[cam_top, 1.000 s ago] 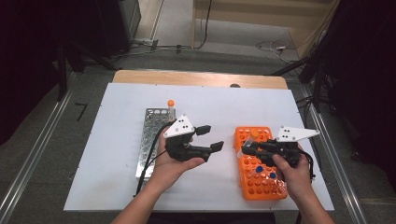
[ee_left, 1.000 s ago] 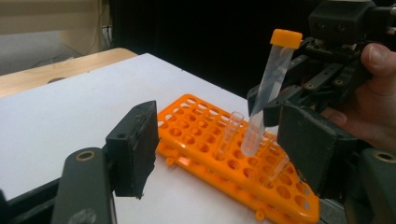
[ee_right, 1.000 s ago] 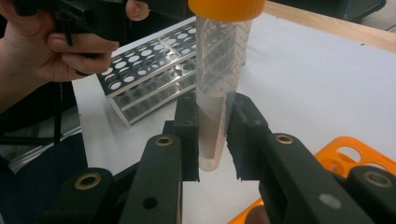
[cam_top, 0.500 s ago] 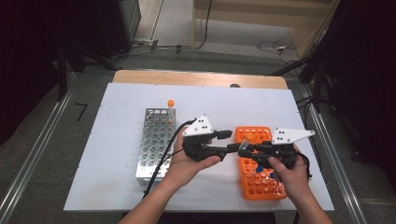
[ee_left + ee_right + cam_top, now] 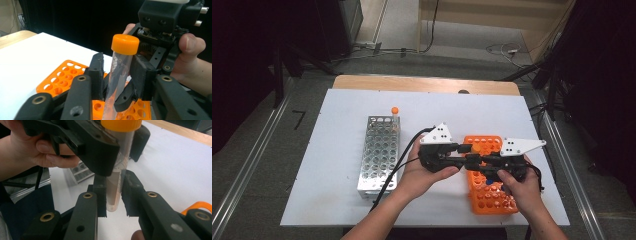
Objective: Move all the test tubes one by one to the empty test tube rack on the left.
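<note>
A clear tube with an orange cap (image 5: 125, 44) stands upright between both grippers above the orange rack (image 5: 489, 200). My right gripper (image 5: 115, 195) is shut on the tube's lower part (image 5: 116, 187), one jaw on each side. My left gripper (image 5: 117, 72) reaches in from the left and brackets the tube below its cap. It is open, with one jaw against the tube and a narrow gap at the other. From above, the left gripper (image 5: 464, 149) and right gripper (image 5: 473, 161) meet tip to tip over the rack's near-left part.
A metal rack (image 5: 379, 155) with several empty holes lies to the left, with one orange-capped tube (image 5: 395, 111) standing at its far corner. A blue-capped tube (image 5: 488, 181) sits in the orange rack. The white table top (image 5: 337, 200) has bare room at left and at the back.
My left gripper has swung right from beside the metal rack, and its jaws now stand around the tube. The right gripper has held its place over the orange rack.
</note>
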